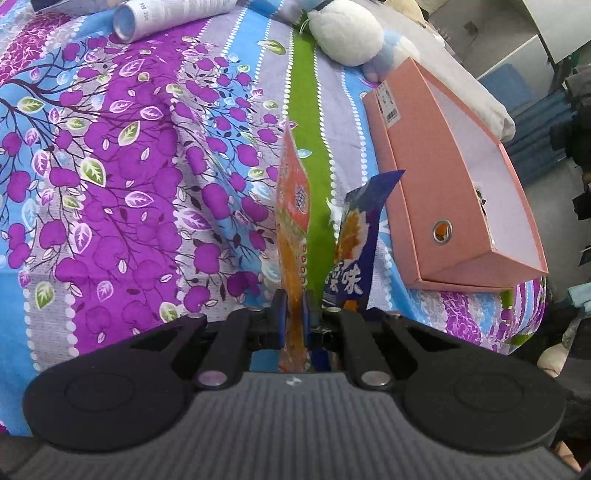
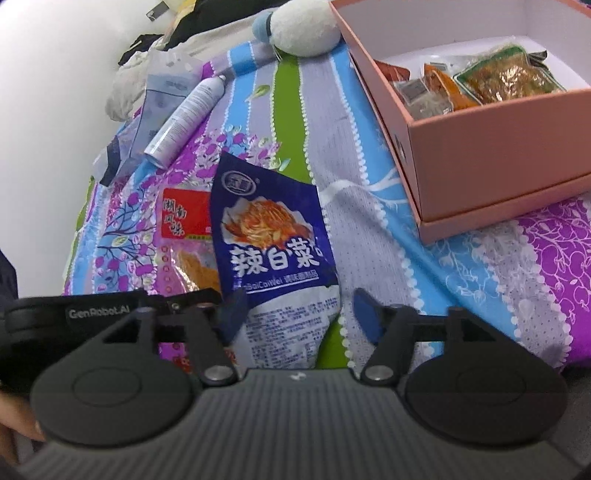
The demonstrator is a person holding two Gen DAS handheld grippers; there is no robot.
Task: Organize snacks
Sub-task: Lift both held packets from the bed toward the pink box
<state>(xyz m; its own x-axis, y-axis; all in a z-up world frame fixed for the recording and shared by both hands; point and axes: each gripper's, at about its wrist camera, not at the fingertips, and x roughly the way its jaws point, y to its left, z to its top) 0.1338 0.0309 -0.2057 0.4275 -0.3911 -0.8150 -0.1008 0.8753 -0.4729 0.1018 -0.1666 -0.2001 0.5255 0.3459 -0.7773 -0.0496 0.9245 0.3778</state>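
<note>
My left gripper (image 1: 294,314) is shut on an orange-red snack packet (image 1: 293,206), held edge-on above the bedspread. A blue snack packet (image 1: 354,240) stands just right of it. In the right wrist view the blue packet (image 2: 273,236) lies between the spread fingers of my open right gripper (image 2: 299,314), and the orange-red packet (image 2: 188,232) lies to its left under the left gripper body (image 2: 96,314). A pink box (image 2: 480,147) at the upper right holds several snack packets (image 2: 506,74); it also shows in the left wrist view (image 1: 436,177).
A patterned purple, blue and green bedspread (image 1: 147,184) covers the bed. A white spray can (image 2: 188,118) and a plastic bag (image 2: 162,96) lie at the far left. A white plush toy (image 2: 303,29) sits beyond the box. The bed edge is on the right in the left wrist view.
</note>
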